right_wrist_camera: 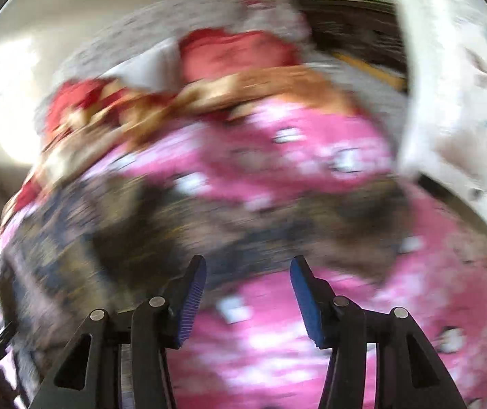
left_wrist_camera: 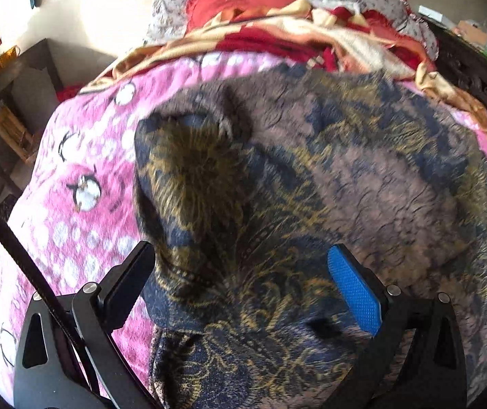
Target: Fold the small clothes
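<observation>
A dark blue, brown and gold patterned garment (left_wrist_camera: 311,187) lies spread on a pink penguin-print bedcover (left_wrist_camera: 83,204), with a folded flap on its left side. My left gripper (left_wrist_camera: 243,272) hovers over the garment's near part, open wide. Cloth shows between the fingers, but the pads do not press on it. The right wrist view is heavily blurred. There my right gripper (right_wrist_camera: 248,279) is open with nothing between its blue pads (right_wrist_camera: 306,303), over the pink bedcover (right_wrist_camera: 277,358) just in front of the garment (right_wrist_camera: 141,225).
Crumpled red and gold blankets (left_wrist_camera: 277,34) are piled at the far end of the bed. Dark carved wooden furniture (left_wrist_camera: 475,78) stands at the right, and a shelf (left_wrist_camera: 11,126) at the left. A black cable (left_wrist_camera: 21,255) crosses beside the left finger. A white printed cloth (right_wrist_camera: 455,85) hangs at right.
</observation>
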`<state>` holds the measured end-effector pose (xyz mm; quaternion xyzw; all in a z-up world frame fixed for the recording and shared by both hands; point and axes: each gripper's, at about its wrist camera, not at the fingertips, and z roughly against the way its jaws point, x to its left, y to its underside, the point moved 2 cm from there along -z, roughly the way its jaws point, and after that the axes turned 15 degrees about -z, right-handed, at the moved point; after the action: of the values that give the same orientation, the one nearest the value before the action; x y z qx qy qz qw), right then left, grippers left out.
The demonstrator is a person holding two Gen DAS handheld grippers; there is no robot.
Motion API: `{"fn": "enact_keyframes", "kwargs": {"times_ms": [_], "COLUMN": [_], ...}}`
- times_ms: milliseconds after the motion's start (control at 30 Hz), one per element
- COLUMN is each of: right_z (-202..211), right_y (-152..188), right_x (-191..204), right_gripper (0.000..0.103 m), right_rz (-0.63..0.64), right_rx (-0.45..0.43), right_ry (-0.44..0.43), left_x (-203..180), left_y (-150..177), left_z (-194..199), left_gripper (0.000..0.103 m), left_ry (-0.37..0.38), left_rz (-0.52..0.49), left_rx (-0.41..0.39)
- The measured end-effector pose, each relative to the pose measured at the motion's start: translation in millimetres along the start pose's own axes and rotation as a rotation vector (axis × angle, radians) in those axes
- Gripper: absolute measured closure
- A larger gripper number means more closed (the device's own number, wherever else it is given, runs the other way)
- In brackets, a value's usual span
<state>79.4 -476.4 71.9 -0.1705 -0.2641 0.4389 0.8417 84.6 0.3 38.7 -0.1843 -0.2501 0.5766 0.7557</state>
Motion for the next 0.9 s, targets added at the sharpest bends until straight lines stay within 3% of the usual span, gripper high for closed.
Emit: {"fn": "enact_keyframes", "kwargs": {"times_ms": [133, 300, 433, 533, 567, 633, 767, 900], "right_z": [-4.0, -19.3, -55.1, -67.8, -64.0, -45.6, 1.8, 57.8], "right_y": [-16.4, -20.0, -17.4, -14.5, -15.0, -20.2, -42.6, -67.5], "right_x": [-29.6, -16.3, -4.9, -17.9, -22.6, -32.1, -41.9, -27.1], "right_gripper": [0.053, 0.053, 0.049, 0.072, 0.084, 0.096, 0.103, 0.103], "right_rz": [-0.014, -0.048, -0.047, -0.073, -0.077, -0.048, 0.025, 0.078], "right_rx": [0.0, 0.02, 0.086, 0.1, 0.096, 0.05, -0.087, -0.205], "right_ry": [0.065, 0.007, 0.033, 0.051, 0.036, 0.06, 0.1, 0.029], "left_x": [-8.2, -19.4, -21.8, -19.5, -17.7, -12.9, -4.9, 0.9], "left_y": [-6.3, -8.4, -6.6, -4.6, -4.1, -3.5, -4.8, -4.9], "left_z": [5.0, 5.5, 1.8, 3.1, 4.0, 5.5, 6.3, 14.2], "left_gripper": [0.001, 0.001, 0.001, 0.001, 0.001, 0.001, 0.001, 0.001], "left_ry": [0.015, 0.018, 0.017, 0.014, 0.015, 0.014, 0.006, 0.006], "left_rz": [-0.007, -0.019, -0.03, -0.031, -0.031, -0.027, -0.025, -0.017], "left_rx": [-0.013, -0.006, 0.013, 0.018, 0.015, 0.009, 0.004, -0.015]}}
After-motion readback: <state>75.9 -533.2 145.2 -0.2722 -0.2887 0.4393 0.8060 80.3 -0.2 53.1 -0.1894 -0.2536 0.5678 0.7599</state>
